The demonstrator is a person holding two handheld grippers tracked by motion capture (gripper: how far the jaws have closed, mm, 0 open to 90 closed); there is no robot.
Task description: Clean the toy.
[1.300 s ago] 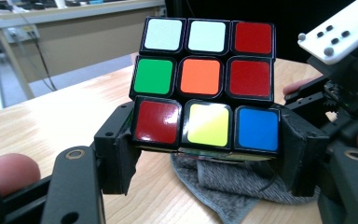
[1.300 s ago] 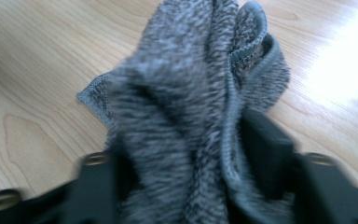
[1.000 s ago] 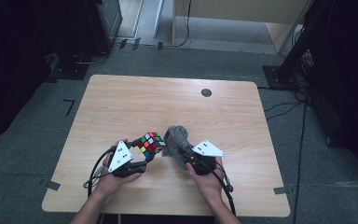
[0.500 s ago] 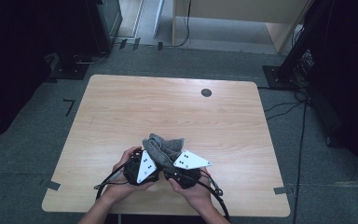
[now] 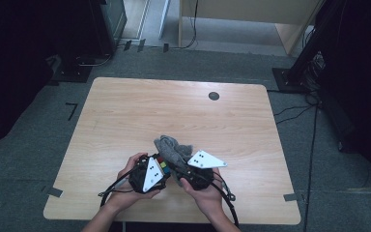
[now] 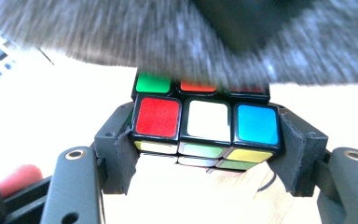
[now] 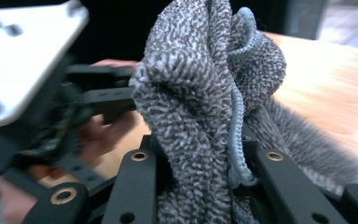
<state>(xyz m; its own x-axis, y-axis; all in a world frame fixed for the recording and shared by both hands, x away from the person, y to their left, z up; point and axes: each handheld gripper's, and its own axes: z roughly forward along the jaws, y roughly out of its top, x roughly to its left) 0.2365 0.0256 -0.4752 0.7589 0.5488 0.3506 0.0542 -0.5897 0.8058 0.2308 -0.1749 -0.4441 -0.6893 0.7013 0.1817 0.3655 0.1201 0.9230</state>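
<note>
Cube (image 5: 161,166) sits at the near middle of the table (image 5: 125,121) in the high view, clamped in the left gripper (image 5: 157,170); grey cloth (image 5: 174,151) bunched in the right gripper (image 5: 183,170) lies against it. Left gripper view: jaws clamped on the cube's (image 6: 205,126) two sides, cloth (image 6: 121,37) blurred across its top. Right gripper view: jaws clamped on the cloth (image 7: 200,107), left gripper (image 7: 98,100) just beside.

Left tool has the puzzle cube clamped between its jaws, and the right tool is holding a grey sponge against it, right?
Not a sponge: the right tool is shut on a grey terry cloth, as the right gripper view shows. The rest holds: the left tool clamps the puzzle cube, with the cloth over its top.
</note>
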